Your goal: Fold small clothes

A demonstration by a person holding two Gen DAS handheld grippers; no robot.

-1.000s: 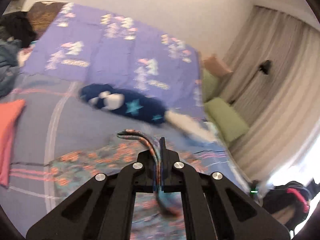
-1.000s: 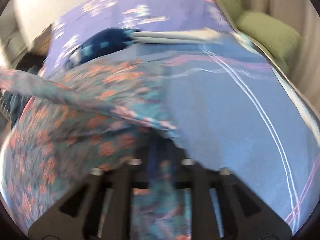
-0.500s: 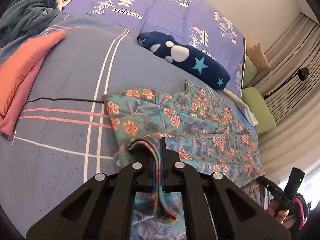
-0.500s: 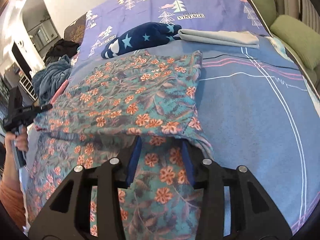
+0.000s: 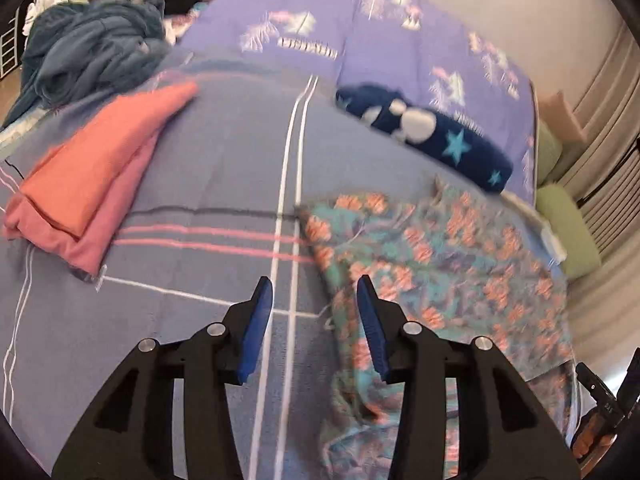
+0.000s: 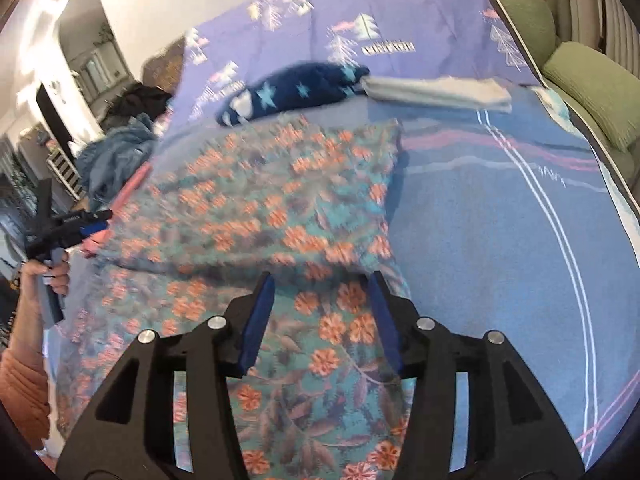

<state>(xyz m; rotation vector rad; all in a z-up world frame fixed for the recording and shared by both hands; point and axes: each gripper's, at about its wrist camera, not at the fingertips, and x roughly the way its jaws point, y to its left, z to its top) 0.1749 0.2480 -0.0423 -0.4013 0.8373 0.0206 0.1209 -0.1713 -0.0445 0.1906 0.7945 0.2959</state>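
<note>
Floral garment (image 5: 436, 264): teal cloth scattered with orange flowers and muted leaves, lying on the bed with one half doubled over the other, so a folded edge runs across it in the right wrist view (image 6: 256, 216).
Where it sits: on the blue-grey bedspread (image 5: 208, 168), the one with white and pink stripes, toward the near edge of the bed; part of the cloth trails off toward the person.
Surface: soft and rumpled, a few creases, outline blurred in both views.
Left tool (image 5: 314, 320): jaws are opening, blue pads apart, nothing between them but bare bedspread; the garment's edge lies just beside the right-hand finger.
Right tool (image 6: 322, 312): jaws are opening too, pads spread over the floral cloth, which lies between them but is not pinched.
Count, floral garments: one.
Count, folded pink-orange pieces: one stack (image 5: 92, 184), two layers showing, on the bedspread well apart from the garment.
Count, navy rolls: one navy fleece bundle (image 5: 428, 132) with stars and white spots, up by the pillows.
Count, pale folded cloths: one (image 6: 436, 90), touching the navy bundle's end in the right wrist view.
Count, purple pillows: two (image 5: 312, 36), printed with trees, side by side at the head of the bed.
Count, green cushions: two (image 6: 592, 92), off the far side of the bed.
Heap: one grey-blue pile of clothes (image 5: 92, 48) at the bed's far corner.
</note>
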